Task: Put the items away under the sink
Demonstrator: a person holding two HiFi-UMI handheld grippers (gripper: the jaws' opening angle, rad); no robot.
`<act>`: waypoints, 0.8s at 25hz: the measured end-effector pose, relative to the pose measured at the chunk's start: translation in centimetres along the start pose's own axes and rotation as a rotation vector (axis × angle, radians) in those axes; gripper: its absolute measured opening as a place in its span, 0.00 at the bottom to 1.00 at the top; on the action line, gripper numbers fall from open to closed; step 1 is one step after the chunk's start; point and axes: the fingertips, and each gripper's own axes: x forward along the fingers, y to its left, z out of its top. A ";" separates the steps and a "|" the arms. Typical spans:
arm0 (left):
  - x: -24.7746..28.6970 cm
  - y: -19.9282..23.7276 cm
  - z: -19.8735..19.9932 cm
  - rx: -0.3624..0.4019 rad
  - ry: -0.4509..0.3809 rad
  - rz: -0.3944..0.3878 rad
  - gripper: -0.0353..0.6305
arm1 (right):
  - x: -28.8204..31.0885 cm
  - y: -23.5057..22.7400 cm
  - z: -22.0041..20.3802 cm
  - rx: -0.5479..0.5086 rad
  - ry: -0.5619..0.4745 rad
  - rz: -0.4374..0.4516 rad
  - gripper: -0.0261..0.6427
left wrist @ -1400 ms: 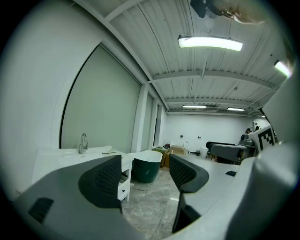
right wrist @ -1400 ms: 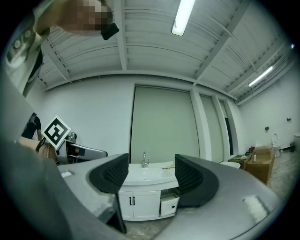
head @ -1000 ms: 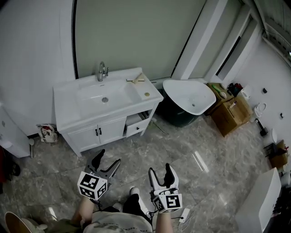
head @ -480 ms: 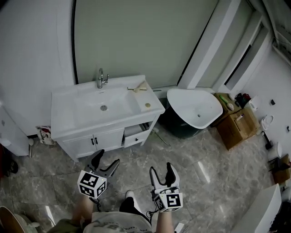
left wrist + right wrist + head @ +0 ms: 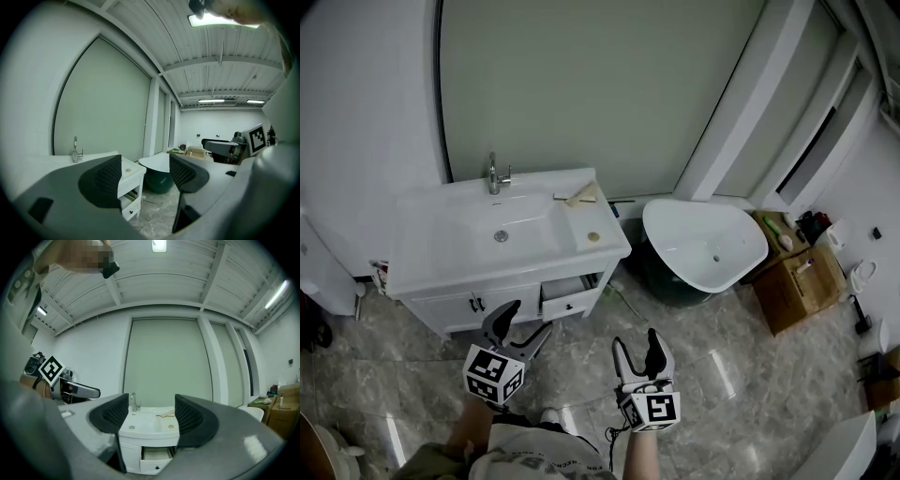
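At lower centre of the head view, my left tool (image 5: pixel 528 319) and right tool (image 5: pixel 636 339) stand released and empty. A wooden piece (image 5: pixel 579 195) and a small disc (image 5: pixel 592 236) lie on the desk (image 5: pixel 422 236) at mid-frame. The drawer (image 5: pixel 567 300) is ajar, and I judge nothing stowed yet.

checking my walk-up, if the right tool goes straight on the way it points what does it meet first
Probably the sink cabinet: the right tool frames it dead centre between open jaws, nothing in between. Whether the top edge or the part-open drawer comes first is unclear.
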 end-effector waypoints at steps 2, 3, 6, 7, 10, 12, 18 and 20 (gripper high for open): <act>1.3 -0.1 -0.2 0.001 0.018 0.002 0.51 | 0.9 -1.2 0.1 0.012 -0.004 0.001 0.49; 1.8 -0.1 -0.4 0.001 0.030 0.005 0.51 | 1.2 -1.6 0.0 0.015 -0.004 0.003 0.49; 3.4 0.3 -0.7 0.003 0.054 0.011 0.51 | 2.3 -2.8 -0.7 0.035 0.003 0.009 0.49; 4.0 0.4 -0.8 0.004 0.058 0.011 0.51 | 2.8 -3.1 -1.1 0.044 0.006 0.007 0.49; 5.4 1.3 -1.5 -0.005 0.077 0.012 0.51 | 4.3 -4.1 -2.5 0.064 0.025 0.001 0.49; 6.8 2.3 -2.0 -0.017 0.091 0.014 0.51 | 5.7 -4.7 -3.2 0.067 0.044 -0.002 0.49; 12.8 5.8 -1.9 -0.018 0.109 -0.013 0.51 | 11.7 -6.8 -4.4 0.062 0.055 -0.012 0.49; 15.1 7.7 -1.1 -0.018 0.106 -0.020 0.52 | 14.4 -7.6 -4.3 0.050 0.060 -0.023 0.49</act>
